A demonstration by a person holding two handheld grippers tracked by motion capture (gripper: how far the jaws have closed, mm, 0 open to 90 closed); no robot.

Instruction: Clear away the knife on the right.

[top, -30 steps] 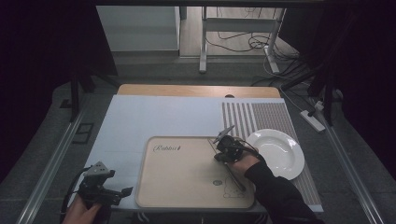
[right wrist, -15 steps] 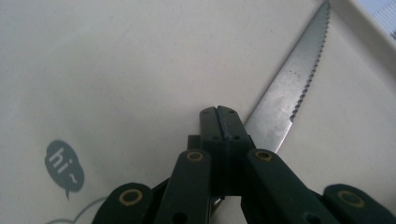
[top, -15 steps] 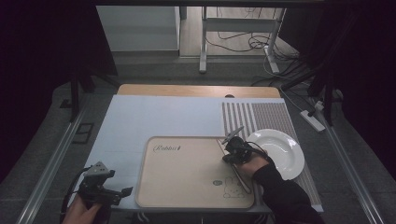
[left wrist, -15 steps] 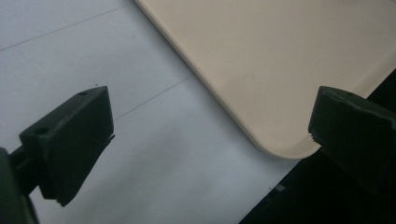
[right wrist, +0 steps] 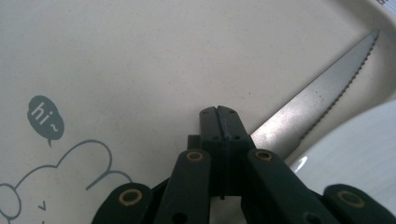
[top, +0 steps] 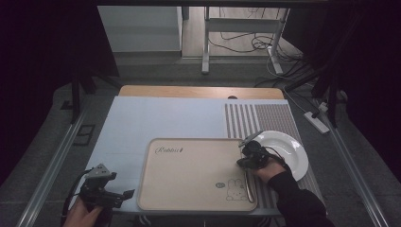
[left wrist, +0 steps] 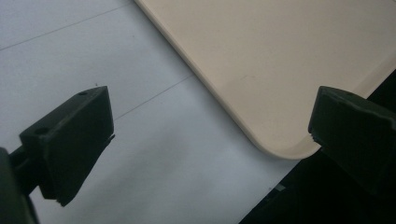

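While my right gripper (right wrist: 219, 112) jaws pinch the knife (right wrist: 317, 100) flat over the tray (top: 189, 179), left gripper (left wrist: 205, 140) waits spread at the tray's corner.

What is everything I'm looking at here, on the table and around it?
tray: one, beige, with a rabbit drawing, near the front middle of the table
knife: one, silver with a serrated blade, along the tray's right edge, its blade beside the plate
plate: one, white, right of the tray on the striped mat
striped mat: one, grey and white, on the table's right part
table cover: one, pale blue-white, over the table
cables: several, dark, on the floor beyond the table
power strip: one, white, on the floor at right
left tongs: black, open, at the tray's front left corner
right tongs: black, shut, over the knife
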